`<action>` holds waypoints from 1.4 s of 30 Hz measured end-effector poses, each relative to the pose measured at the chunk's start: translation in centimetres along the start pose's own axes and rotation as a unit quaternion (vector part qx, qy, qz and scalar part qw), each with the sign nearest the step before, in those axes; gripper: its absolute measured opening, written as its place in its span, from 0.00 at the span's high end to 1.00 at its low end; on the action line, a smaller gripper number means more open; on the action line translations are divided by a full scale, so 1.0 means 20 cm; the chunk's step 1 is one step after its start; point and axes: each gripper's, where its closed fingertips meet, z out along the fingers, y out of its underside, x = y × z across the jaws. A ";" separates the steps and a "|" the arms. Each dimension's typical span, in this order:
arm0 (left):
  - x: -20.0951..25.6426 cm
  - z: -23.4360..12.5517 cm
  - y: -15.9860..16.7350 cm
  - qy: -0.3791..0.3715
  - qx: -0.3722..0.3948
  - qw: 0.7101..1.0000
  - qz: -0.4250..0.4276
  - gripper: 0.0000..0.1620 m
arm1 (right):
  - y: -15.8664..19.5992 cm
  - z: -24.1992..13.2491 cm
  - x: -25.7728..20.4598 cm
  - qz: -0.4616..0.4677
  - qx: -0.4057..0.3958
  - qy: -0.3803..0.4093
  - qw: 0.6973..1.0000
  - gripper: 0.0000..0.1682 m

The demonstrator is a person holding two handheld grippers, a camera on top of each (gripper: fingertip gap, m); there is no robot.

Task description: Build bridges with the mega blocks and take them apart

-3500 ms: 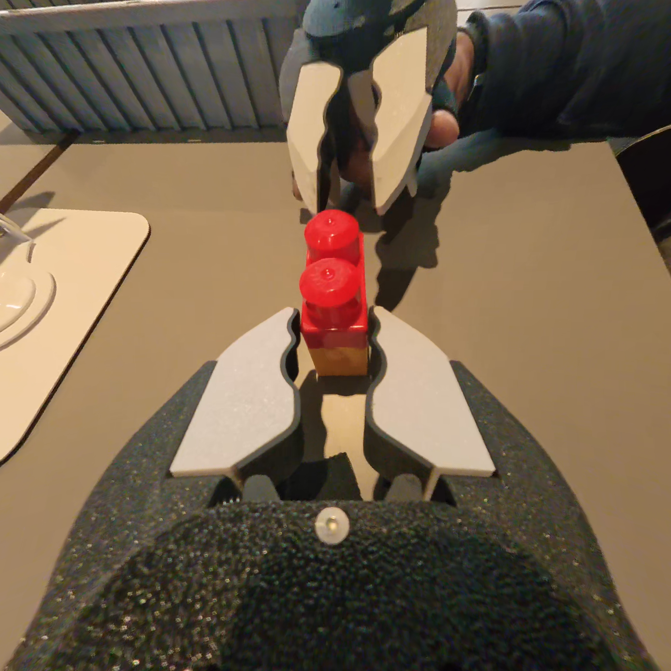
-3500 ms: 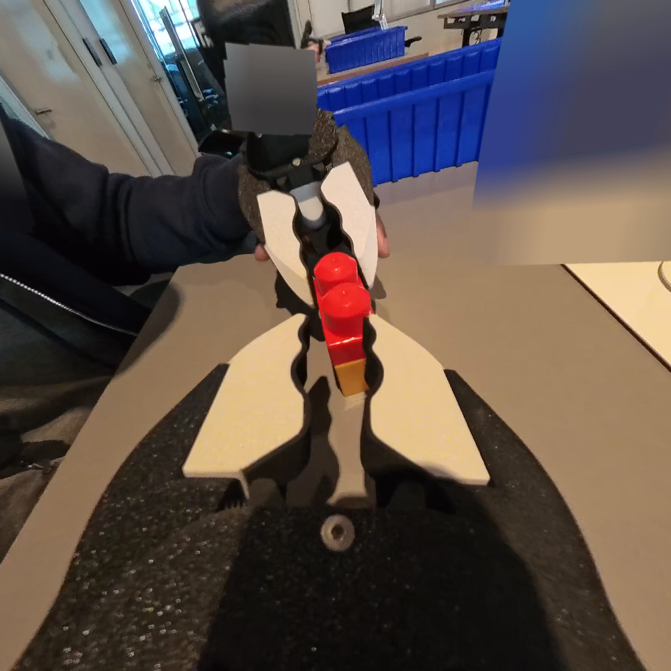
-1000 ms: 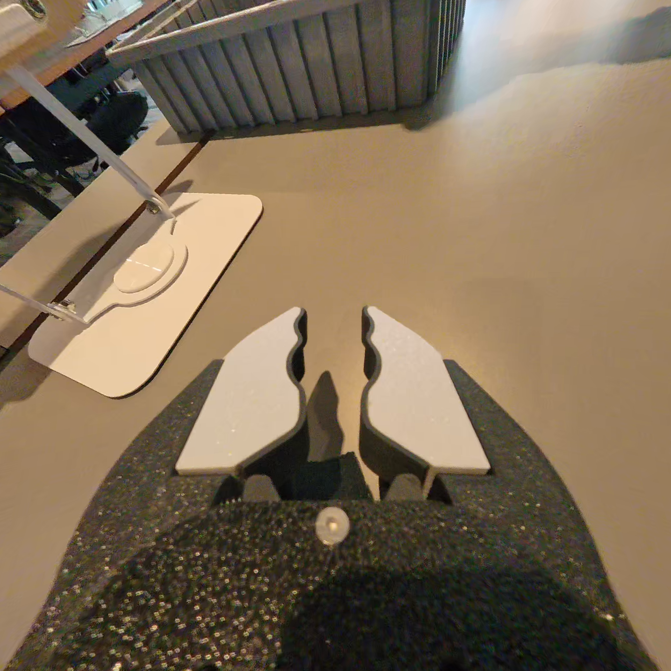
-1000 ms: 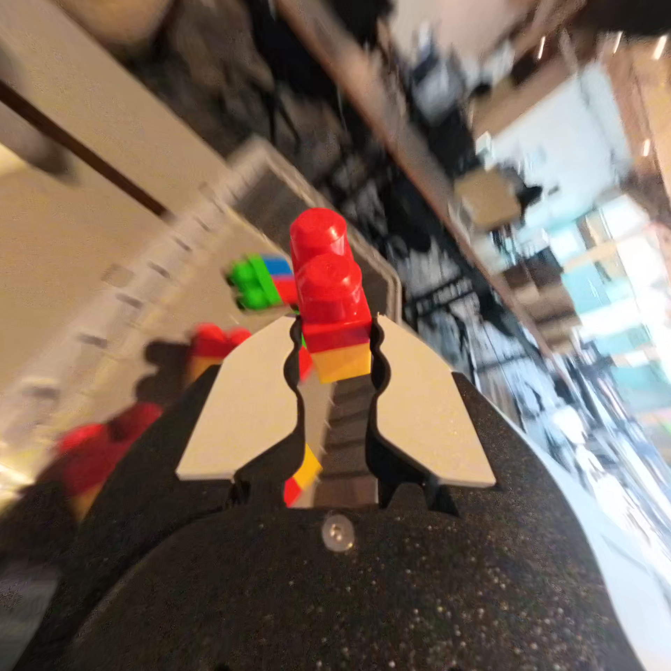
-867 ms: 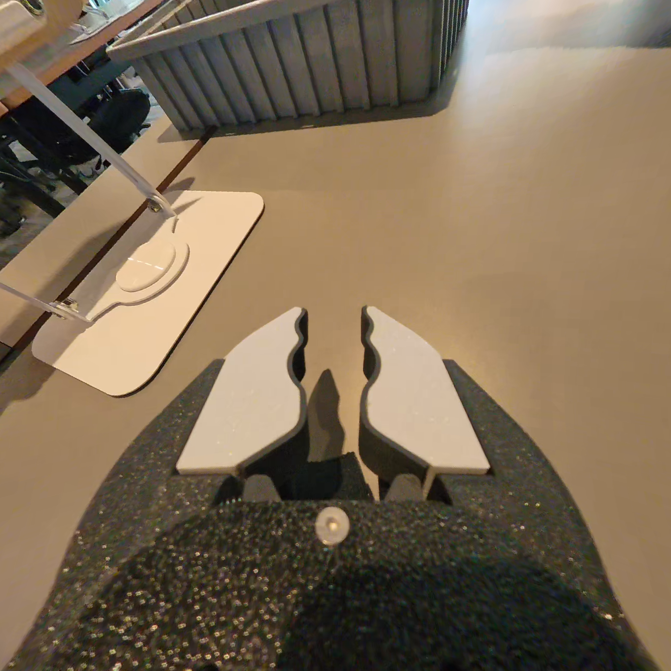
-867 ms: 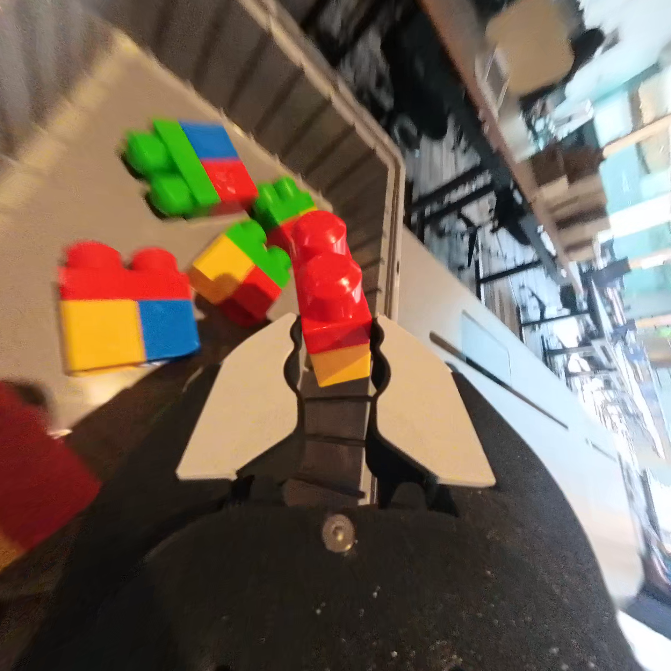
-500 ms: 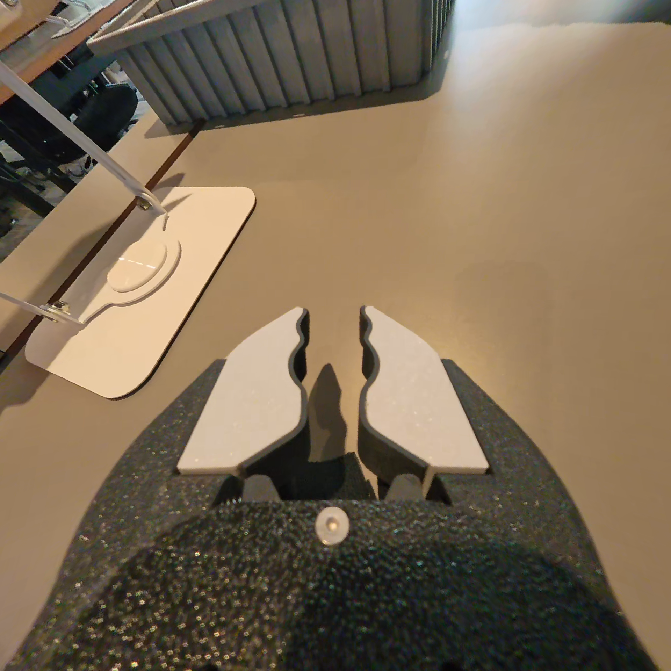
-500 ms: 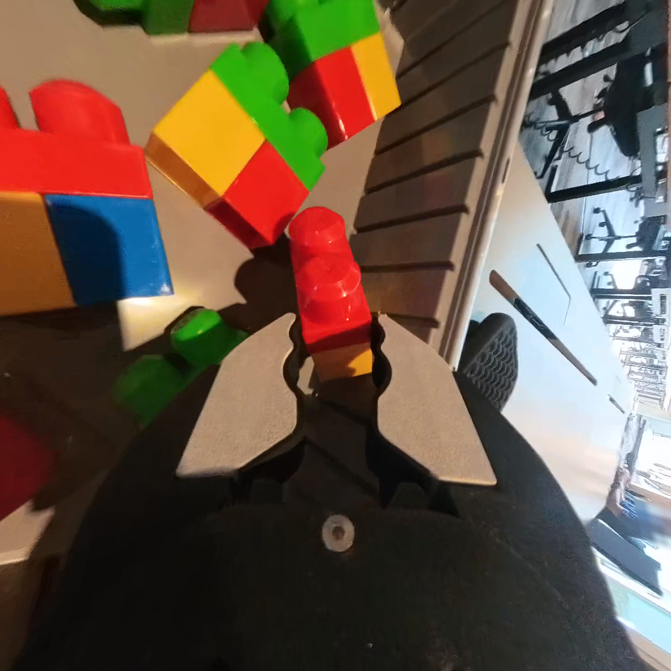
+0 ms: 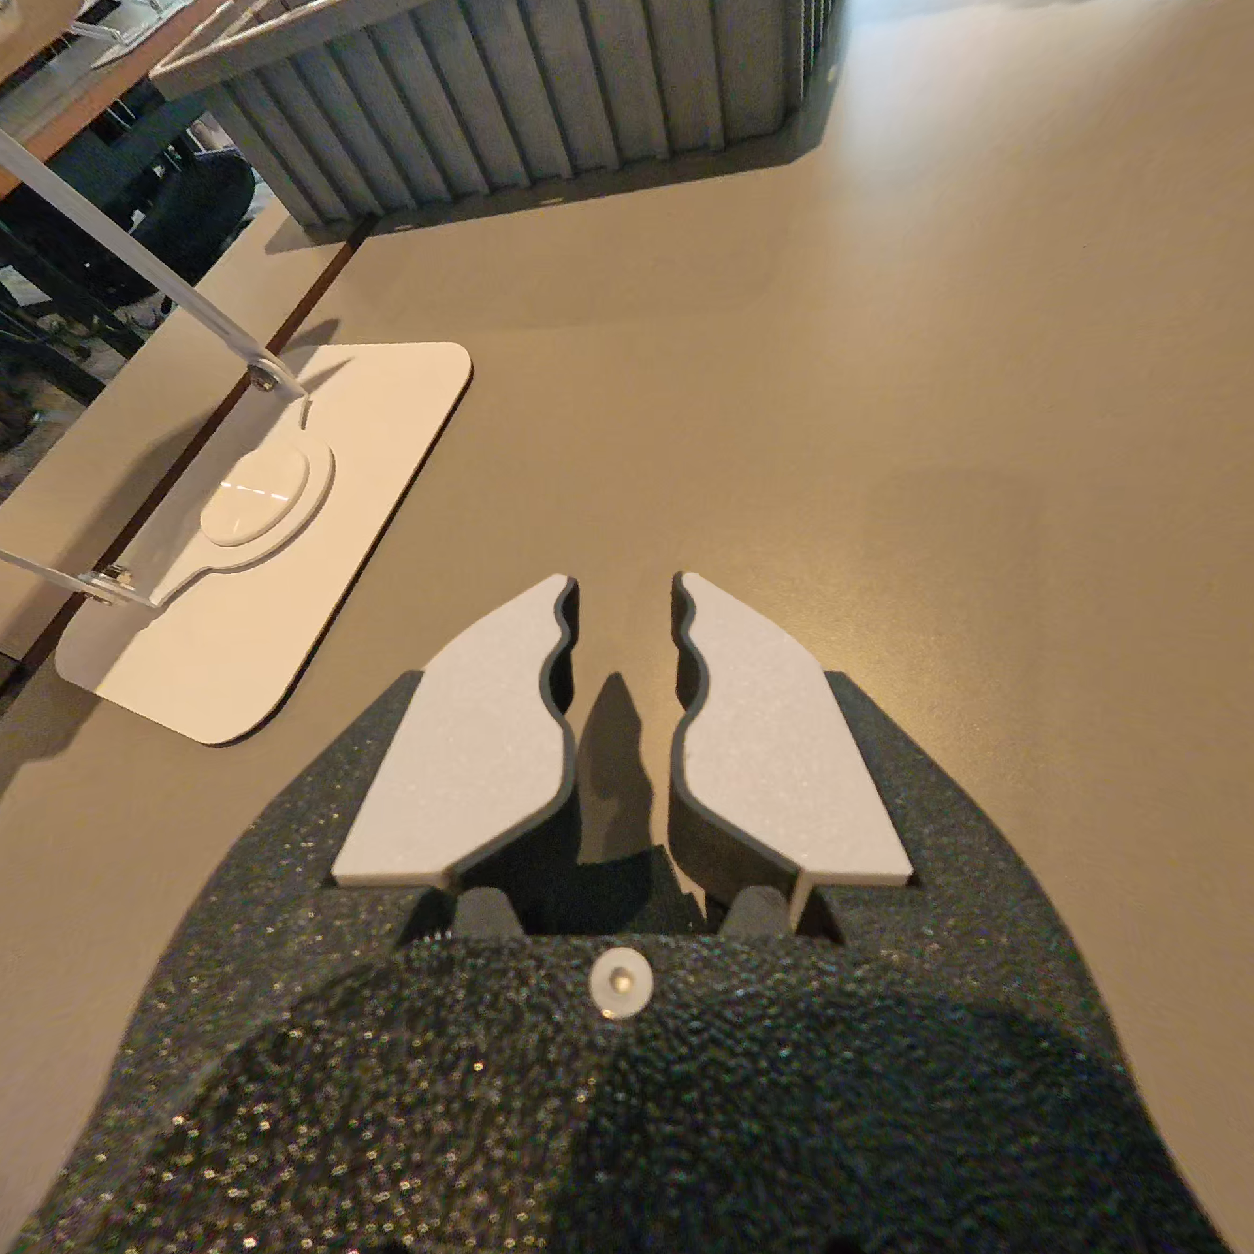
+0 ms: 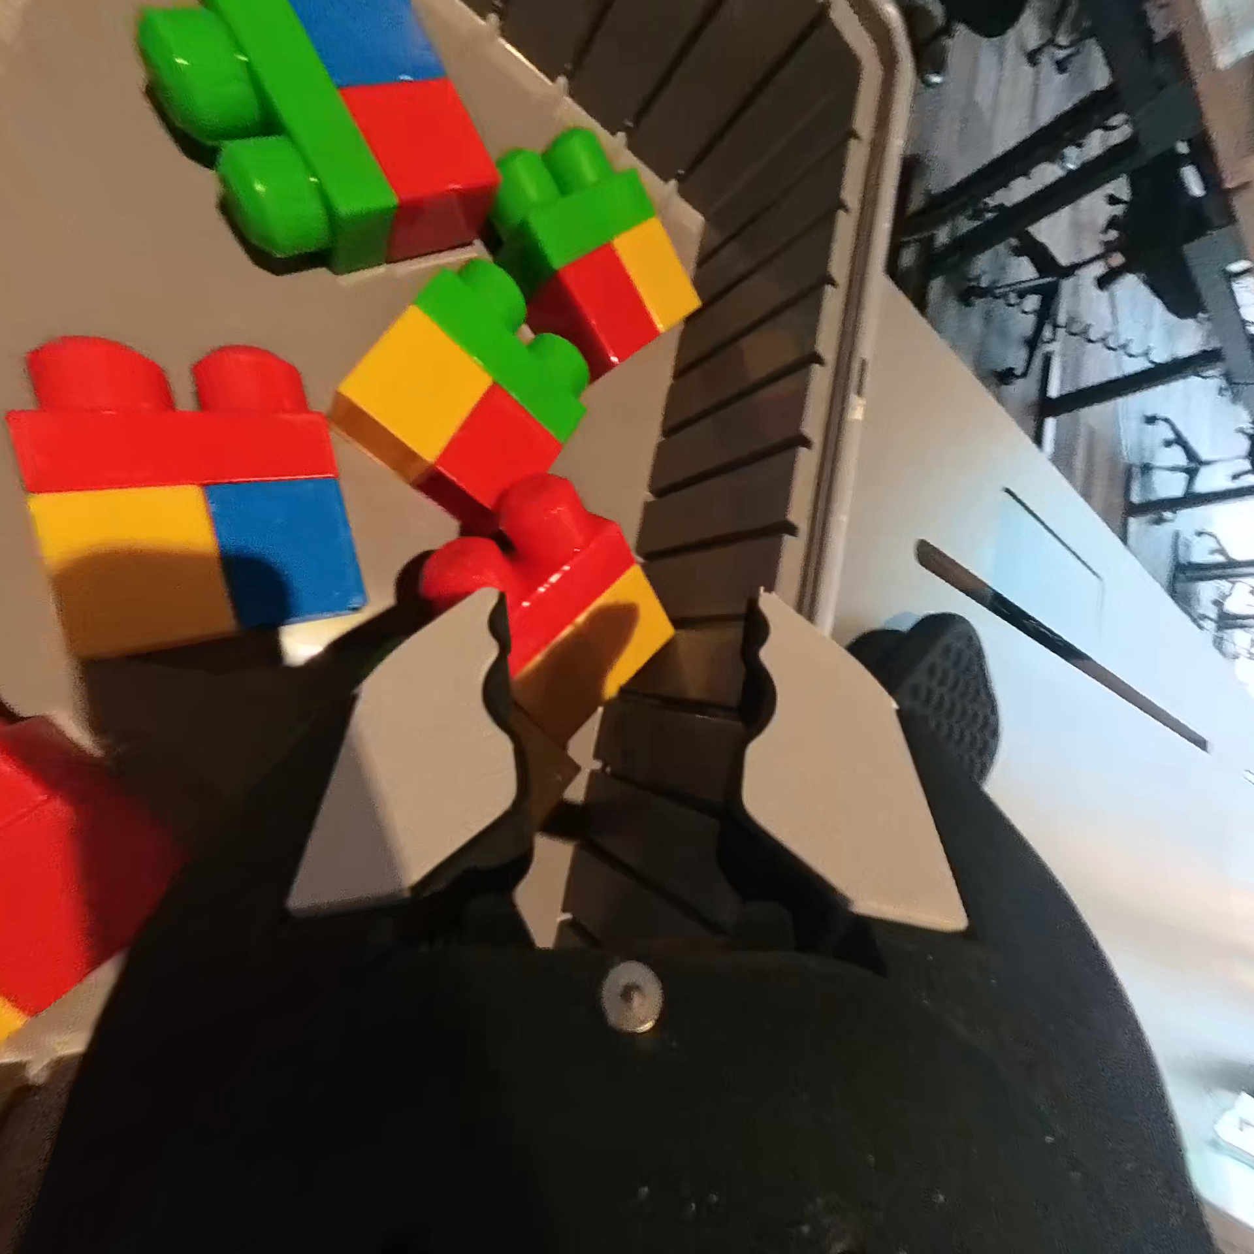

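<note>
Mega blocks sit in a grey ribbed bin (image 10: 760, 421) – several small bridges lying on its floor. Red-over-yellow bridge (image 10: 577, 597) nearest the right gripper (image 10: 624, 638), tilted, beside the bin's dark ribbed wall. Just far-left of it a green/yellow/red bridge (image 10: 468, 387), then a green/red/yellow one (image 10: 597, 251), a green/blue/red one (image 10: 339, 129) farthest, a red/yellow/blue one (image 10: 183, 502) to the left, and part of a red block (image 10: 61, 848) at near left. Blocks crowd close, the red-over-yellow one touching its neighbour. Beyond the bin rim: pale table, dark chair, black desk frames.

Left view: bare tan tabletop (image 9: 882, 441), white stand base (image 9: 271, 543) at left with thin white struts, the bin's grey ribbed outside at far.

Right gripper jaws spread wide, gripping nothing – left finger (image 10: 427, 746) overlaps the red-over-yellow bridge, contact unclear. Left gripper (image 9: 624, 590) jaws part-open with a narrow gap, empty, above the tabletop
</note>
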 end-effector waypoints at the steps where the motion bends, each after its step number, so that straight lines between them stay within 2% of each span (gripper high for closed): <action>1: 0.00 0.00 0.00 -0.001 0.000 1.000 0.000 0.84 | 0.01 0.00 0.02 0.000 -0.008 0.014 1.000 0.63; 3: 0.00 0.00 0.00 -0.003 0.001 1.000 0.001 0.84 | 0.05 0.02 0.02 -0.012 -0.029 0.021 0.999 0.64; 6: -0.01 -0.01 -0.01 -0.009 0.004 1.000 0.003 0.85 | -0.01 0.01 -0.01 -0.021 0.001 0.009 1.000 0.67; 8: -0.02 -0.02 -0.03 -0.016 0.008 1.000 0.006 0.85 | -0.14 -0.10 -0.07 -0.033 0.065 -0.021 0.997 0.66; 10: -0.04 -0.04 -0.05 -0.027 0.017 0.999 0.009 0.85 | -0.33 -0.32 -0.21 -0.065 0.162 -0.070 0.982 0.67; 12: -0.07 -0.05 -0.07 -0.043 0.026 0.999 0.008 0.84 | -0.49 -0.61 -0.43 -0.105 0.253 -0.146 0.951 0.67; 16: -0.15 -0.10 -0.12 -0.092 0.056 0.994 -0.001 0.84 | -0.64 -1.21 -1.06 -0.195 0.396 -0.287 0.850 0.71; 19: -0.23 -0.16 -0.16 -0.141 0.089 0.986 -0.016 0.82 | -0.62 -1.41 -1.57 -0.239 0.419 -0.371 0.793 0.69; 23: -0.35 -0.26 -0.20 -0.211 0.129 0.968 -0.035 0.81 | -0.49 -1.35 -2.15 -0.268 0.391 -0.445 0.760 0.60; 26: -0.43 -0.35 -0.22 -0.257 0.151 0.953 -0.049 0.80 | -0.41 -1.26 -2.36 -0.253 0.387 -0.465 0.755 0.56; 30: -0.48 -0.43 -0.24 -0.284 0.176 0.940 -0.071 0.79 | -0.45 -1.30 -2.33 -0.207 0.430 -0.482 0.735 0.62; 34: -0.52 -0.47 -0.24 -0.308 0.193 0.927 -0.091 0.79 | -0.48 -1.30 -2.31 -0.173 0.414 -0.511 0.733 0.62; 36: -0.53 -0.48 -0.23 -0.319 0.197 0.923 -0.091 0.79 | -0.48 -1.30 -2.30 -0.168 0.410 -0.519 0.731 0.63; 39: -0.53 -0.51 -0.25 -0.326 0.212 0.917 -0.086 0.79 | -0.46 -1.31 -2.31 -0.178 0.412 -0.529 0.720 0.70; 42: -0.53 -0.55 -0.28 -0.316 0.228 0.915 -0.102 0.79 | -0.46 -1.30 -2.32 -0.185 0.406 -0.523 0.727 0.70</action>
